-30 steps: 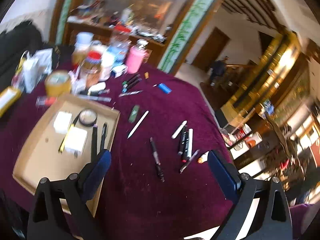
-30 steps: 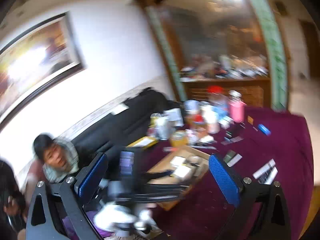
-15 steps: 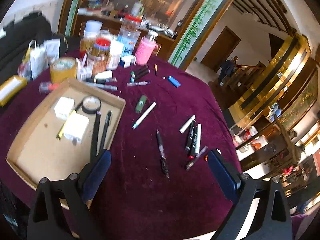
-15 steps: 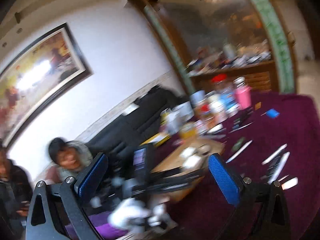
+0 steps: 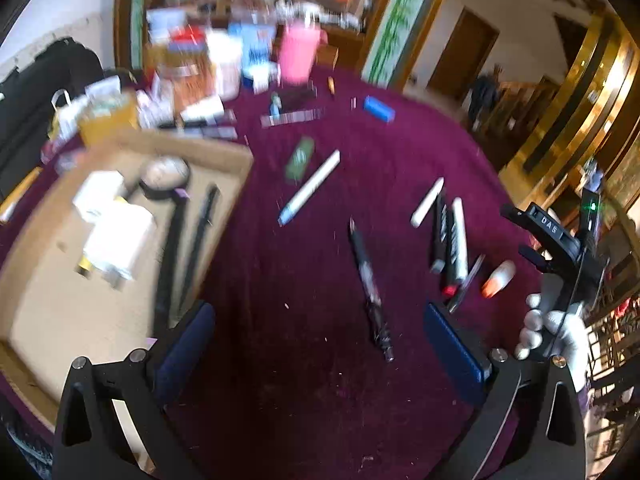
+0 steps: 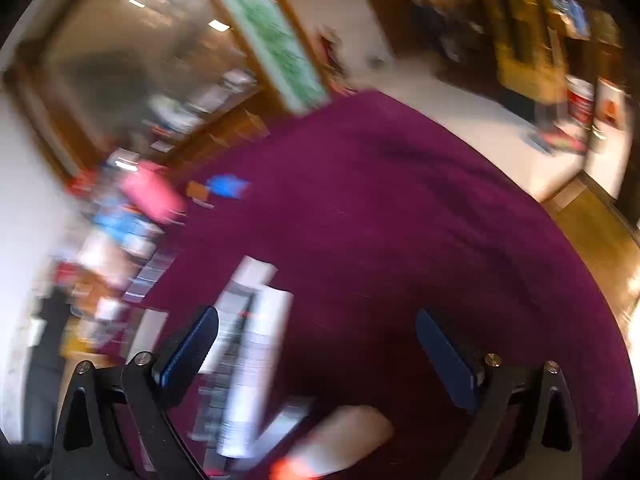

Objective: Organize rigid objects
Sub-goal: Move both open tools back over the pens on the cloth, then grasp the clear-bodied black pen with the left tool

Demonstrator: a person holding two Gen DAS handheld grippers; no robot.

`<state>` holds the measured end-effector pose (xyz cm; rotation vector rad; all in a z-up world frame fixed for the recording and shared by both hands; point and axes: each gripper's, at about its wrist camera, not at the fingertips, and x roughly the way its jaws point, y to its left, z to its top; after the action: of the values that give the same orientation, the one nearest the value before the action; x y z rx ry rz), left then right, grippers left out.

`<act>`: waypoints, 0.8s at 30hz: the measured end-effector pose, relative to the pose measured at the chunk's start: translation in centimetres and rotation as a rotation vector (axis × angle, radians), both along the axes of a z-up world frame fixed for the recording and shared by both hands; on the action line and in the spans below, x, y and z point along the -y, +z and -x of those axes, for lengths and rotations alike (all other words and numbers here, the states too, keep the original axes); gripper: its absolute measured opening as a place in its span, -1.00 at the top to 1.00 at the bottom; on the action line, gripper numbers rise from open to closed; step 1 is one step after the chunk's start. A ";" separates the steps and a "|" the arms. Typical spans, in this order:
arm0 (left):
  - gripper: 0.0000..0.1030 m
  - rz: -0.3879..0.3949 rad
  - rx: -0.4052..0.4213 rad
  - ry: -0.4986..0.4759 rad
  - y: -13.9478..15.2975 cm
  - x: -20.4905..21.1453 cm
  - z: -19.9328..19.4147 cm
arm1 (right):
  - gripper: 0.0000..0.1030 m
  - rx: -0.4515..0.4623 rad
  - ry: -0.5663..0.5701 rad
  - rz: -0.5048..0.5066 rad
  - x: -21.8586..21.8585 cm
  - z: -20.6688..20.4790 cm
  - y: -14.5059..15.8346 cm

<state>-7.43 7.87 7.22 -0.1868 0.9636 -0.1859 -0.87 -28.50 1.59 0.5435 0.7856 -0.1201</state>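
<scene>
We hold our left gripper (image 5: 318, 340) low over the purple cloth (image 5: 312, 400), its blue pads spread wide w/ nothing between them. Just ahead of it lies a black pen (image 5: 370, 290), flat on the cloth & pointing away from us. To the right of that pen sits a bunch of markers (image 5: 450, 236), black & white ones side by side, w/ a white-and-orange cap piece (image 5: 497, 279) next to them. Farther off lie a long white marker (image 5: 310, 188), a small green thing (image 5: 301, 157) & a blue box (image 5: 379, 109).

On our left is the cardboard tray (image 5: 36, 320). Inside it we see white blocks (image 5: 118, 242), a round tape roll (image 5: 163, 174) & two black pens (image 5: 188, 248). Behind the tray stand jars & a pink bottle (image 5: 299, 56), all blurry.

Our right gripper (image 6: 316, 354) is also spread wide & holds nothing. Its view is v. blurry. It hangs over the cloth beside the marker bunch (image 6: 250, 360), which lies near its left pad. In the left view we see a white glove (image 5: 554, 330) holding that tool at the table's right edge.
</scene>
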 end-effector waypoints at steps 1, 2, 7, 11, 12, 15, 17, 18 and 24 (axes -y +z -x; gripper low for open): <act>-1.00 -0.016 -0.021 -0.011 -0.9 0.7 -0.6 | -0.89 0.010 -0.003 -0.051 0.6 0.2 -0.4; -1.00 -0.032 -0.040 -0.024 -1.7 1.3 -1.0 | -0.89 0.023 -0.017 -0.080 0.9 0.5 -0.6; -1.00 -0.092 -0.098 -0.095 -5.0 4.9 -3.2 | -0.89 0.075 -0.041 -0.012 1.3 0.6 0.5; -1.00 -0.161 -0.068 -0.106 -5.6 6.5 -4.7 | -0.89 0.106 -0.049 0.030 0.4 1.1 1.2; -0.99 -0.178 -0.058 -0.112 -5.7 6.8 -4.8 | -0.89 0.110 -0.054 0.037 0.6 1.2 1.4; -1.00 -0.252 -0.054 -0.160 -6.9 8.4 -5.5 | -0.89 0.119 -0.072 0.047 1.1 1.3 1.6; -0.99 -0.258 -0.024 -0.170 -6.8 8.7 -5.5 | -0.89 0.123 -0.078 0.055 1.1 1.3 1.6; -0.97 -0.246 -0.028 -0.177 -6.8 8.5 -5.5 | -0.89 0.122 -0.079 0.061 1.1 1.3 1.6; 0.19 -0.204 -0.016 -0.169 -5.8 5.5 -5.4 | -0.89 0.112 -0.080 0.057 1.2 1.3 1.5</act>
<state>-2.03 2.33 1.45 0.0813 1.0082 -0.2403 -2.20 -29.73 3.14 0.5232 0.6495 -0.1843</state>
